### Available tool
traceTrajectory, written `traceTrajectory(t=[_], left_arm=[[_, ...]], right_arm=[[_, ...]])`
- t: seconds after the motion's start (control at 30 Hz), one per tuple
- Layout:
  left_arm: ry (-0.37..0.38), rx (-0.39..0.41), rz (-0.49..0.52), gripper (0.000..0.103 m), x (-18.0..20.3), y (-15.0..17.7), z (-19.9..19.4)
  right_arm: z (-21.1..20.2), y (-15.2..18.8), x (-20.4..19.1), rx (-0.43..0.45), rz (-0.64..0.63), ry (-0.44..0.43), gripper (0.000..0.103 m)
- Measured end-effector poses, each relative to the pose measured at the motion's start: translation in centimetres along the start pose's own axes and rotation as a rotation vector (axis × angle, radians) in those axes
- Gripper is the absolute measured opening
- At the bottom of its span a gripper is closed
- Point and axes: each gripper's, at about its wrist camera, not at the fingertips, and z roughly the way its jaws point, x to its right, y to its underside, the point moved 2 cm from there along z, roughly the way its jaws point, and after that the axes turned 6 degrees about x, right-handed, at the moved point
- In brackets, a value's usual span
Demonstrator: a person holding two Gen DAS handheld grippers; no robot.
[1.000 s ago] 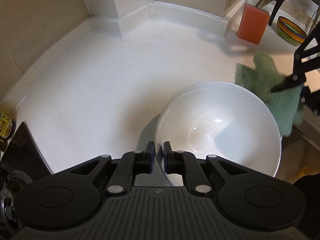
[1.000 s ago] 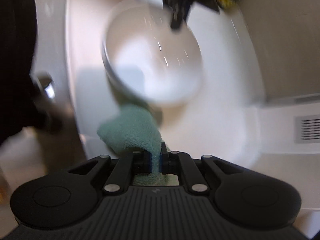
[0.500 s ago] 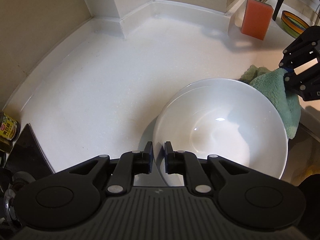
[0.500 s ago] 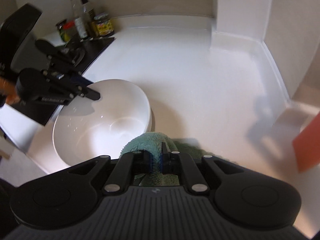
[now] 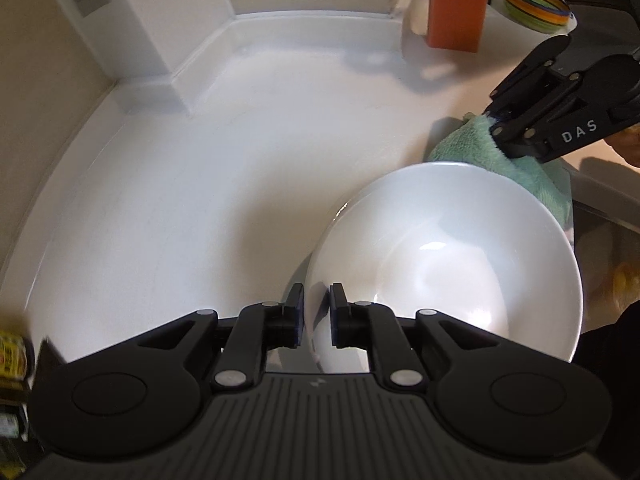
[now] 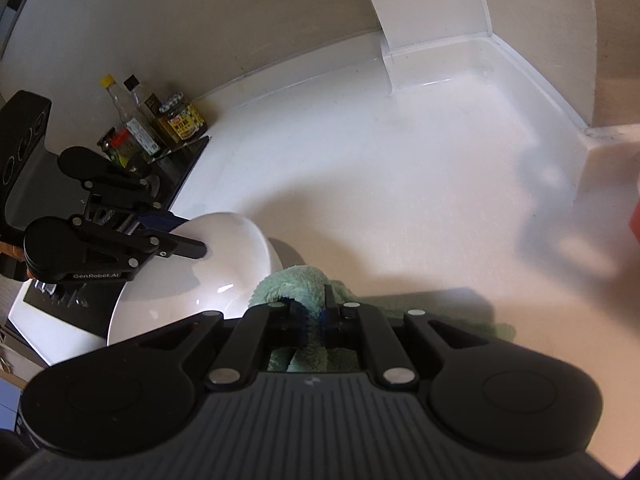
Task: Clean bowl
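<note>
the wide white speckled stone counter (image 5: 208, 168) runs to a tiled corner. on it, near its front edge, sits the large glossy white ceramic bowl (image 5: 448, 264), tilted slightly. the left gripper (image 5: 317, 316) straddles the bowl's near rim, its jaws opening, a pad on each side of the rim with a small gap showing. just behind the bowl lies the fluffy mint-green cloth (image 5: 516, 160), touching the bowl's far rim; the right gripper (image 6: 314, 316) pinches a fold of it, jaws narrow and easing apart. an orange rectangular sponge (image 5: 456, 10) stands at the back beside a striped multicoloured bowl (image 5: 534, 6). small sauce bottles and jars (image 6: 156, 120) cluster by the wall.
</note>
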Motion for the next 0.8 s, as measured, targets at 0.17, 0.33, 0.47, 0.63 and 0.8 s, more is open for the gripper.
traceTrajectory(t=[0.17,0.33,0.47,0.63,0.8], left_arm=[[-0.009,-0.010,-0.127,0.021,-0.9,-0.8,0.6],[-0.114,-0.026,-0.345,0.020,-1.2,2.1,-1.8],[-0.128,-0.024,-0.441,0.020,-0.4,4.7,-2.8],[-0.132,-0.023,-0.416,0.011,-0.5,5.0,-2.1],[-0.069,-0.019,-0.236,0.011,-1.0,3.2,-1.1]], right_arm=[[0.5,0.4,0.3,0.040,0.039,0.006,0.006],[0.1,0.9,0.0,0.063,0.039,0.015,0.006],[-0.1,1.5,-0.8,0.068,-0.003,0.044,0.006],[-0.2,1.6,-1.4,0.046,-0.066,0.046,0.006],[0.1,1.0,-0.8,0.034,-0.077,0.040,0.006]])
